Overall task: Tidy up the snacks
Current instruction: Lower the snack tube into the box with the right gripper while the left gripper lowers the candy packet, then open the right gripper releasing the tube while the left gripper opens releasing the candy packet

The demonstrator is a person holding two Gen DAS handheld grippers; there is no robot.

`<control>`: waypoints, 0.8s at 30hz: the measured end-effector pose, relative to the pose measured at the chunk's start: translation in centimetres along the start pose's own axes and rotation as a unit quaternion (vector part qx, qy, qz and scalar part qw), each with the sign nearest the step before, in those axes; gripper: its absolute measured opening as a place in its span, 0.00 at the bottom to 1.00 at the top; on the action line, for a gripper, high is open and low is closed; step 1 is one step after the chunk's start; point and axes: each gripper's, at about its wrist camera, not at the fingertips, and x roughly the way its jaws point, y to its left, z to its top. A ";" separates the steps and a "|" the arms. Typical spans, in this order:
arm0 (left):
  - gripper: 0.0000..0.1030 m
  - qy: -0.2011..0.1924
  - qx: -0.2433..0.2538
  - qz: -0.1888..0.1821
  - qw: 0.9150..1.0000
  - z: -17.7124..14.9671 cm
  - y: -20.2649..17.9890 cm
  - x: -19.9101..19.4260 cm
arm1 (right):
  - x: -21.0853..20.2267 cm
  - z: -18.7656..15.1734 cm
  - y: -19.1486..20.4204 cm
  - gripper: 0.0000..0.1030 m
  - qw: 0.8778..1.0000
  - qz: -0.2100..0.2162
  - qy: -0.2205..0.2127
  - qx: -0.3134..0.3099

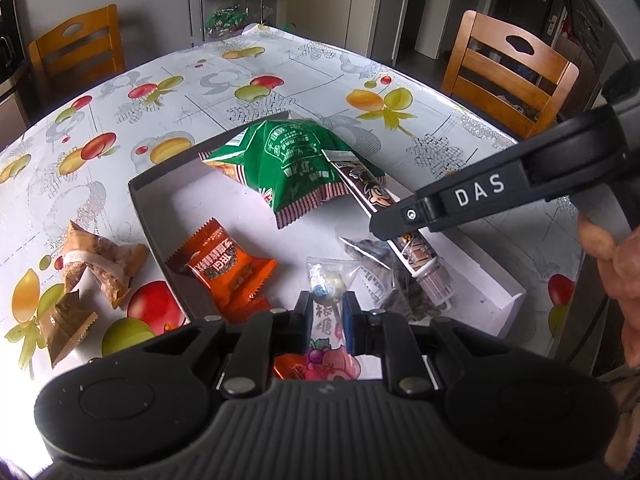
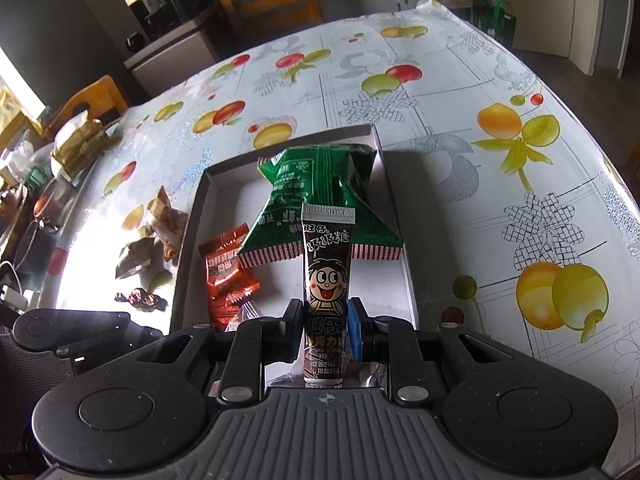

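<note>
Both my grippers are loaded over the shallow white box (image 2: 394, 184), so what matters next is where each snack goes down. My right gripper (image 2: 326, 322) is clamped on the brown candy tube (image 2: 328, 264), which stands up between the jaws with its long axis running straight away from me toward 12 o'clock, crimped end farthest off. Just beyond that end, also at 12, lies the green snack bag (image 2: 320, 208), filling the far part of the box. The orange packets (image 2: 224, 276) lie at about 10 o'clock from the tube, inside the box near its left wall. My left gripper (image 1: 328, 312) is closed on a lollipop in a clear wrapper (image 1: 328, 304), stick end toward me, candy head pointing to 12. From that gripper the tube and the right gripper's tip (image 1: 404, 220) sit at about 1 o'clock, and the bare box floor (image 1: 312, 228) opens at 12. I judge the right hand nearer the green bag and the left nearer the open floor. Brown wrapped snacks (image 1: 104, 268) are outside the box at 9 o'clock.
</note>
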 end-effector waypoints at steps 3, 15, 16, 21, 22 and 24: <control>0.12 0.007 -0.003 -0.003 1.000 0.0 0.1 0.4 | 0.3 0.0 0.0 0.24 1.000 -0.003 0.006 -0.002; 0.12 0.012 -0.007 -0.004 1.000 0.2 0.5 1.1 | 1.2 0.0 0.2 0.25 1.000 -0.013 0.020 -0.008; 0.12 0.013 -0.007 -0.004 1.000 0.2 0.6 1.2 | 1.3 0.0 0.1 0.25 1.000 -0.014 0.022 -0.008; 0.13 0.023 -0.005 -0.006 1.000 0.1 0.5 1.6 | 1.6 -0.1 0.2 0.29 0.999 -0.019 0.029 -0.008; 0.13 0.025 -0.004 -0.007 1.000 0.1 0.5 1.7 | 1.6 -0.1 0.2 0.30 0.999 -0.019 0.029 -0.009; 0.14 0.028 -0.003 -0.008 1.000 0.1 0.5 1.8 | 1.7 0.0 0.3 0.33 0.999 -0.019 0.031 -0.010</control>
